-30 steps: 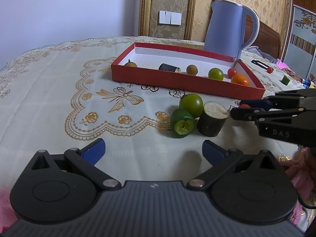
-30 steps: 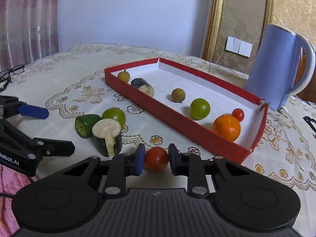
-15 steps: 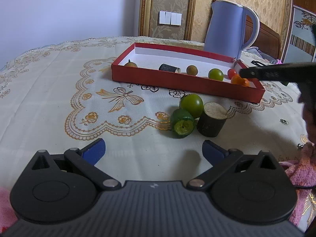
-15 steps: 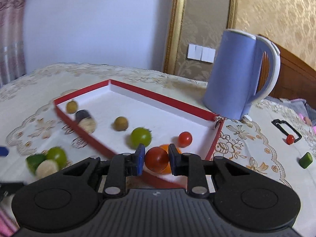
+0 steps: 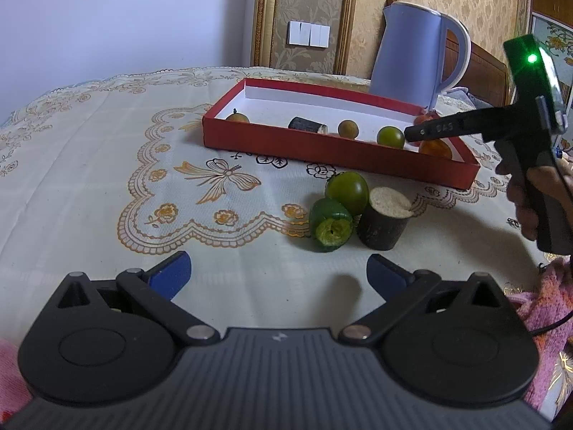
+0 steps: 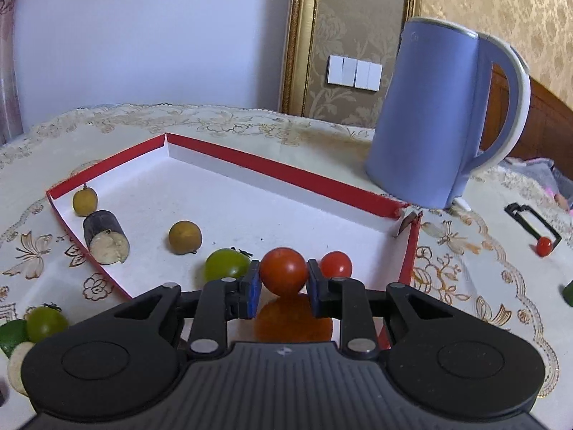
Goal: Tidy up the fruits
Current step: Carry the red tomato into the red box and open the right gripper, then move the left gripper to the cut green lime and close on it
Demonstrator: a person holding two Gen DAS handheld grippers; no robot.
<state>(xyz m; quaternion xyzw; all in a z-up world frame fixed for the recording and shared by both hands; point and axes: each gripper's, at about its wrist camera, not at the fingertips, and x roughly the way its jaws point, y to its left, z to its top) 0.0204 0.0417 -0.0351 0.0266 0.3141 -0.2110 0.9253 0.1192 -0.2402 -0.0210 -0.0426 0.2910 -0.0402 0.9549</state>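
My right gripper is shut on a red tomato, held over the right end of the red box above an orange fruit. A small red tomato and a green tomato lie in the box on either side. In the left wrist view the right gripper reaches over the box near the green tomato. My left gripper stands open and empty, short of a green tomato, a cut green piece and a dark cut stub.
A blue kettle stands behind the box's right end. Inside the box also lie two yellowish fruits and a dark cut stub. A small red fruit beside a black clip sits far right. Pink cloth borders the near edge.
My right gripper carried the red tomato from the cloth beside the loose pieces up and over the box's right end. The left gripper stayed still and open.
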